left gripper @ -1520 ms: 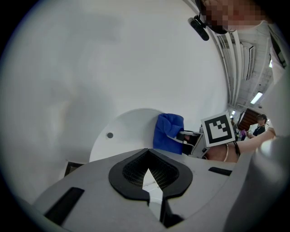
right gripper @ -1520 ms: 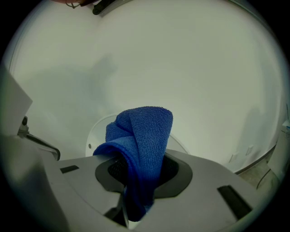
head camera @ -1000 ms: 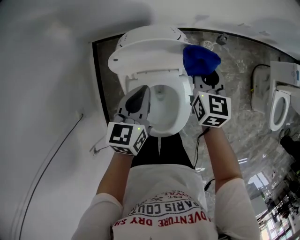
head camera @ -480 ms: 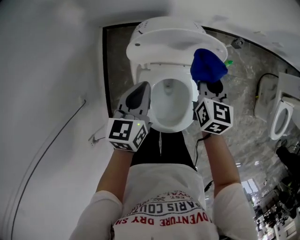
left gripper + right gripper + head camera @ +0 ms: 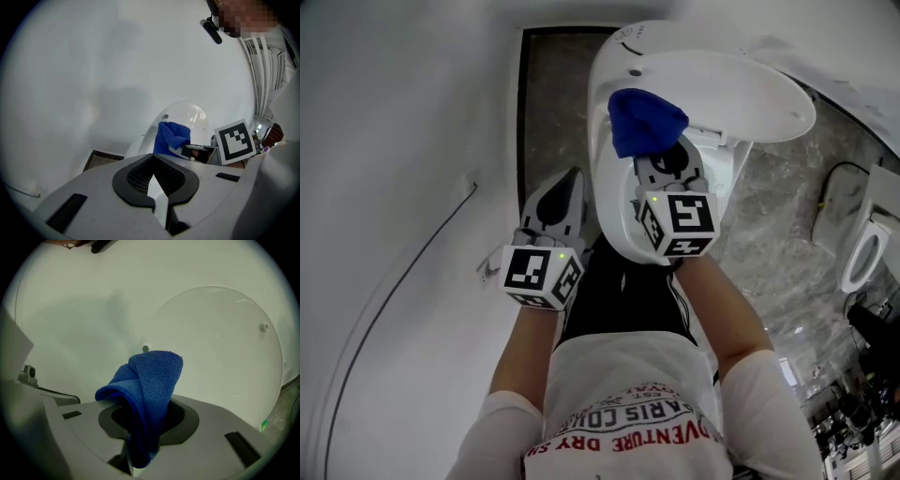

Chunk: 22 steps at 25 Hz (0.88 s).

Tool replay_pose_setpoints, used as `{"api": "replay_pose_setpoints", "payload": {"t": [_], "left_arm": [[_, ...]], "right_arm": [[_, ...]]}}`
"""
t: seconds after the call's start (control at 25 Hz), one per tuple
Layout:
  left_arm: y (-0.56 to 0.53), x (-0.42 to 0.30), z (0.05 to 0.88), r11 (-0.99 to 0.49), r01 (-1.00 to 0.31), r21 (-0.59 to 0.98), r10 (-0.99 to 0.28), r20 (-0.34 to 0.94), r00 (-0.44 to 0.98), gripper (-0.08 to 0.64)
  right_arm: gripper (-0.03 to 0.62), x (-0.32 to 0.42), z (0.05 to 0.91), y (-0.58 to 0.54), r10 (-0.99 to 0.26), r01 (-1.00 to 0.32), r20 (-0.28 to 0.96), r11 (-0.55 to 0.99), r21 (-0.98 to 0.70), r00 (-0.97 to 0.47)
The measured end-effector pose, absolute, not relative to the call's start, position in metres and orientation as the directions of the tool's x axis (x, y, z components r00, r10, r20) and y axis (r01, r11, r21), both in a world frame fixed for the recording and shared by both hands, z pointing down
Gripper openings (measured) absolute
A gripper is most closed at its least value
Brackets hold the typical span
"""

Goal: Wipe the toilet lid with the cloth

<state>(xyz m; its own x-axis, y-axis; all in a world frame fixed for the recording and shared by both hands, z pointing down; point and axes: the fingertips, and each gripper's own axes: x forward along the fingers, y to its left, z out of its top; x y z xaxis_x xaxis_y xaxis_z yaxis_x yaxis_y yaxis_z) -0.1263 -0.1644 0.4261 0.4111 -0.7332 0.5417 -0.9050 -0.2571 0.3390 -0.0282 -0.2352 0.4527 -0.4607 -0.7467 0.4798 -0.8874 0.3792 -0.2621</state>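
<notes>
White wall point(image 5: 394, 112) behind; the cloth point(image 5: 647, 120), clamped in the right gripper's point(image 5: 661, 155) fingers, has slid from the toilet lid's point(image 5: 741, 84) edge onto its face, so wiping looks begun. The left gripper point(image 5: 570, 183) hangs beside the lid, fingers together, empty.

Restroom: white toilet point(image 5: 722, 84), second toilet point(image 5: 865, 251), marbled floor point(image 5: 773, 211).

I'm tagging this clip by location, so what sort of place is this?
Probably a bathroom, or perhaps a toilet showroom: a toilet with its lid up, a second toilet at the right, and a marbled stone floor.
</notes>
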Motion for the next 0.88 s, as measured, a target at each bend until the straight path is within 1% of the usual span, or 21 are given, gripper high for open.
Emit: {"api": "replay_pose_setpoints", "payload": {"t": [0.16, 0.32, 0.56, 0.88], "left_arm": [[-0.157, -0.146, 0.439, -0.231, -0.911, 0.341, -0.731, 0.557, 0.394, 0.008], [-0.15, -0.156, 0.451, -0.216, -0.913, 0.347, -0.722, 0.573, 0.389, 0.006], [-0.148, -0.156, 0.464, -0.23, -0.909, 0.348, -0.698, 0.592, 0.403, 0.006], [-0.155, -0.132, 0.464, -0.259, -0.895, 0.364, -0.678, 0.592, 0.437, 0.006]], "right_arm": [[0.098, -0.063, 0.462, -0.243, -0.731, -0.862, 0.457, 0.419, -0.286, -0.507], [0.098, -0.072, 0.471, -0.257, -0.745, -0.866, 0.443, 0.407, -0.29, -0.499], [0.098, -0.056, 0.483, -0.275, -0.761, -0.888, 0.459, 0.394, -0.235, -0.459], [0.098, -0.008, 0.49, -0.282, -0.783, -0.921, 0.485, 0.314, -0.232, -0.389]]}}
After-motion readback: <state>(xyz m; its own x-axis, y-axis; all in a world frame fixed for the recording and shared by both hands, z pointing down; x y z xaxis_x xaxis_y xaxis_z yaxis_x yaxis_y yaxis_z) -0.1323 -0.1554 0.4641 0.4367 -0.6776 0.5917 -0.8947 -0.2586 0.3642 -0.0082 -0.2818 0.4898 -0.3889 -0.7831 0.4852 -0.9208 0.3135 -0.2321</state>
